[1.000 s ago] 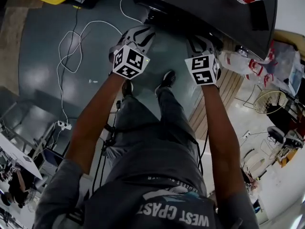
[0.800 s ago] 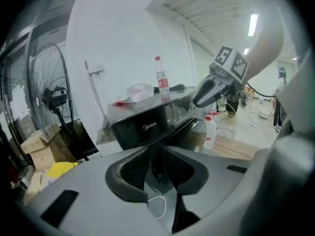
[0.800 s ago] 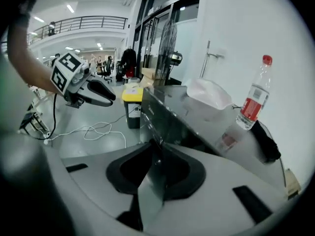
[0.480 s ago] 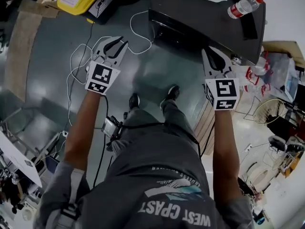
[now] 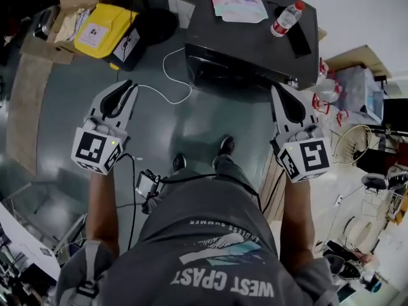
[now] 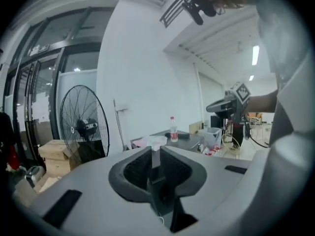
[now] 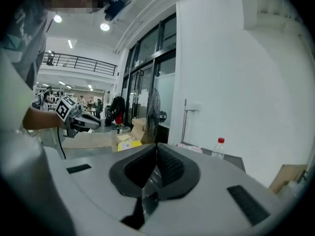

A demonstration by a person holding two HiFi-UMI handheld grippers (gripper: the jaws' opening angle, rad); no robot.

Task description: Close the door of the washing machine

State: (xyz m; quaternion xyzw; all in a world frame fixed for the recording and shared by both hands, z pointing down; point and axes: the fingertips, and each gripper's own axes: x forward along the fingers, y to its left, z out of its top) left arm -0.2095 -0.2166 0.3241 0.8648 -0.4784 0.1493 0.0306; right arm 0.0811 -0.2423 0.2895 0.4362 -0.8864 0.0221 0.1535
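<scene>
Grey floor [image 5: 191, 123] lies open before the washing machine [image 5: 255, 40], which stands just ahead. Its door face is too steep to read. The left gripper [image 5: 127, 85] is empty, its jaws just narrowed to a slit; the right gripper [image 5: 278, 89] is pressed together on nothing. A low reach could snag the white cable [image 5: 171, 75] by the front corner — or a bump could topple the bottle [image 5: 284, 19] on top.

The only legible print is large white lettering on the person's grey shirt [image 5: 223, 285], reading roughly "WEST COAST".
</scene>
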